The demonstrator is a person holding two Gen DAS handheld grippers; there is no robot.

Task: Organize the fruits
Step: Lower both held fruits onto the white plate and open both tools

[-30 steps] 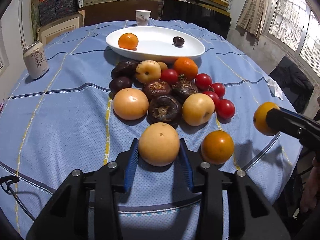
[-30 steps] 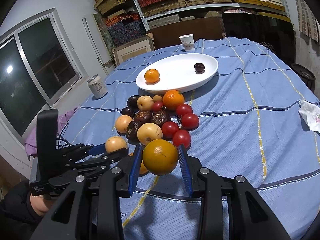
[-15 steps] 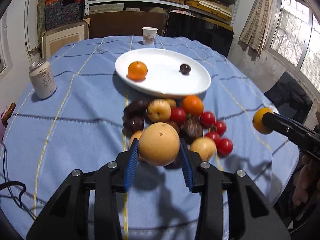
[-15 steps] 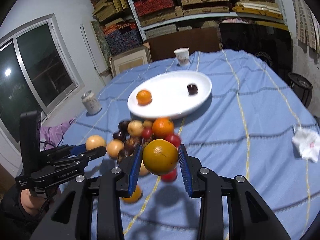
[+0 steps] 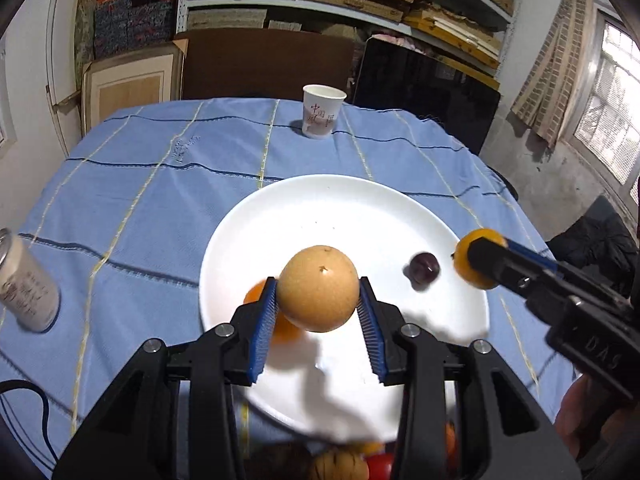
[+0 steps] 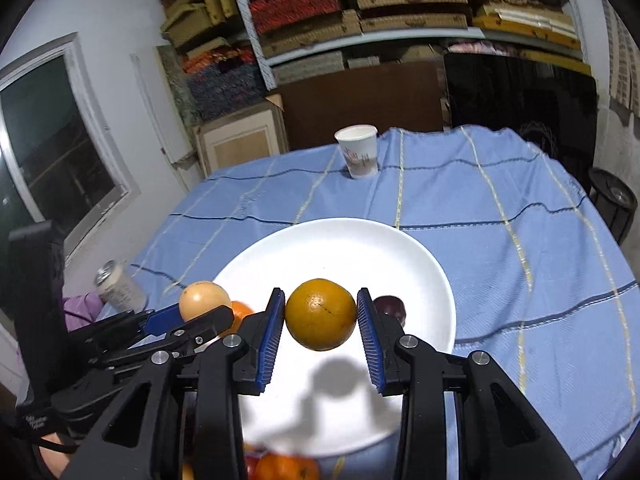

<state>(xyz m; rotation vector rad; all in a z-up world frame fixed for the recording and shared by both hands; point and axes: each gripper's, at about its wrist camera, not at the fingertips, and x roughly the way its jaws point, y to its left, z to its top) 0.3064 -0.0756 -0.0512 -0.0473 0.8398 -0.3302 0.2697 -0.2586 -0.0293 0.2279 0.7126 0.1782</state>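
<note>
We are holding a pear (image 5: 318, 289) in the left claw (image 5: 319, 316), its blue pads pressing on both sides, and it is hanging above the near-left part of the white plate (image 5: 312, 200). We are holding an orange (image 6: 321, 314) the same way in the right claw (image 6: 320, 334), clamped at its widest part, over the near middle of the plate. Neither fruit is touching the plate, judging by the shadows lying below them.

On the plate a small orange (image 5: 256, 296) is sitting just behind the left claw's pad, partly hidden, and a dark plum (image 5: 424, 269) is lying between the two claws. A few more fruits (image 6: 286, 467) are peeking out at the near edge, off the plate, waiting on the blue cloth of the surface (image 5: 160, 184). A can (image 5: 26, 284) is standing to the left and a paper cup (image 5: 321, 115) at the far side, both well apart from the plate.

What we are worrying about: both fruits are round, so letting go from this height could send them rolling across the plate and off its shallow rim. The pear could also knock the small orange, and the orange could strike the plum. The claws are working close together and might clash.
</note>
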